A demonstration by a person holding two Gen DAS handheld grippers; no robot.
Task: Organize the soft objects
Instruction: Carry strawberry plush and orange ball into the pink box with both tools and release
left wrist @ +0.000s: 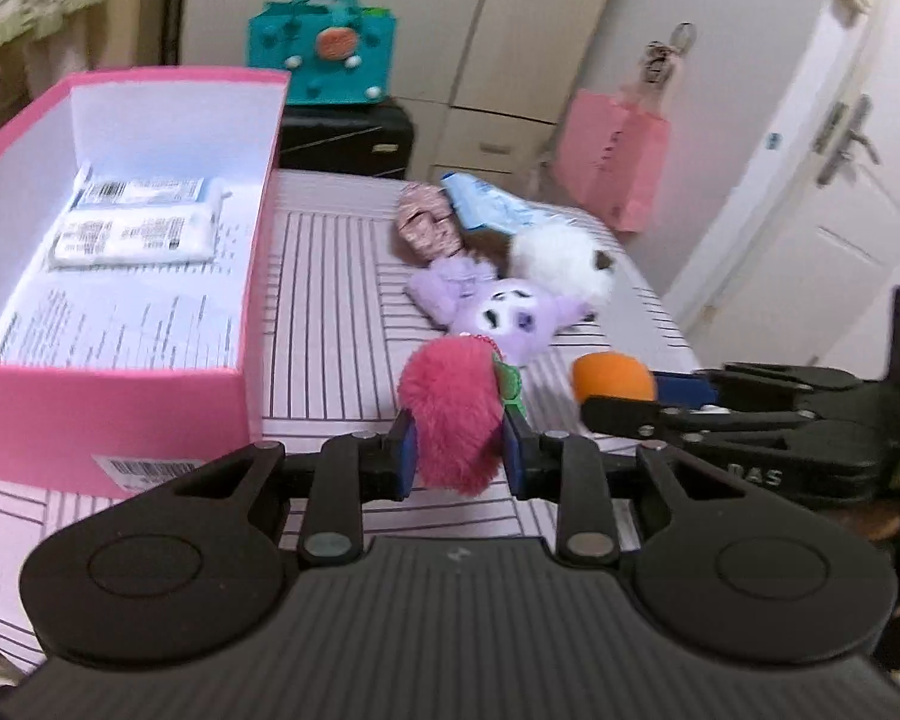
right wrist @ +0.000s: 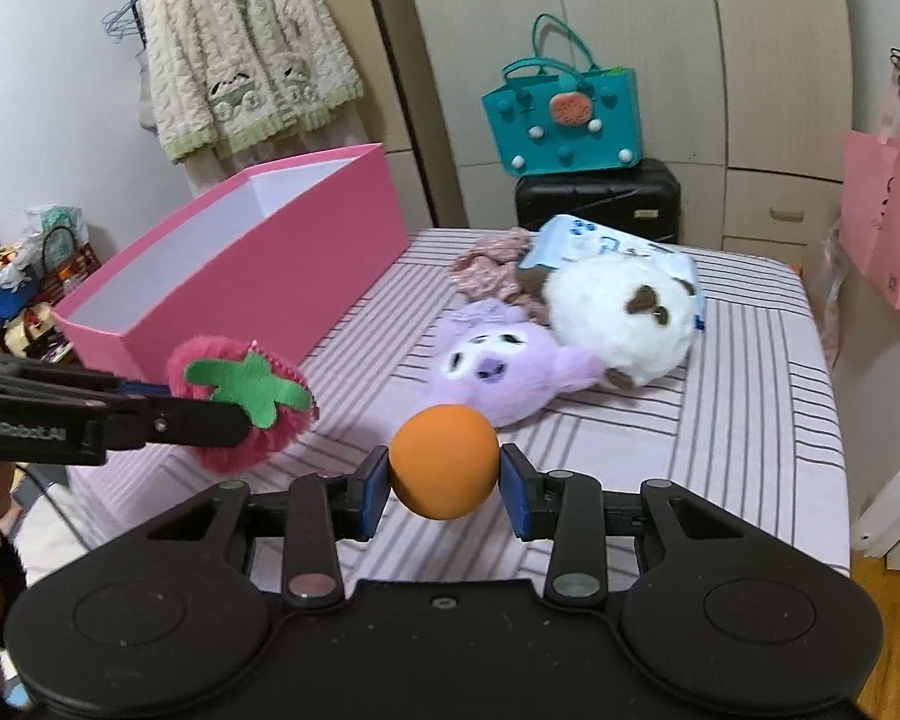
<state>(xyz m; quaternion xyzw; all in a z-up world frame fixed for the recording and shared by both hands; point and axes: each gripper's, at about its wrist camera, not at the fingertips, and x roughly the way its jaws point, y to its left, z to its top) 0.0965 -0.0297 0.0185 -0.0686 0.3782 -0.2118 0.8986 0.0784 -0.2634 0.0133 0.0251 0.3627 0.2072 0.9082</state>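
bed, left tool hides strawberry plush base

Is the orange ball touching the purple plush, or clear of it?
Cannot tell. In the right wrist view the orange ball, clamped in the right gripper, overlaps the purple plush; left wrist view shows a gap, though blurred.

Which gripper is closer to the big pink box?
Left. The left gripper, holding the strawberry plush, is right beside the pink box; the right gripper with the orange ball is farther.
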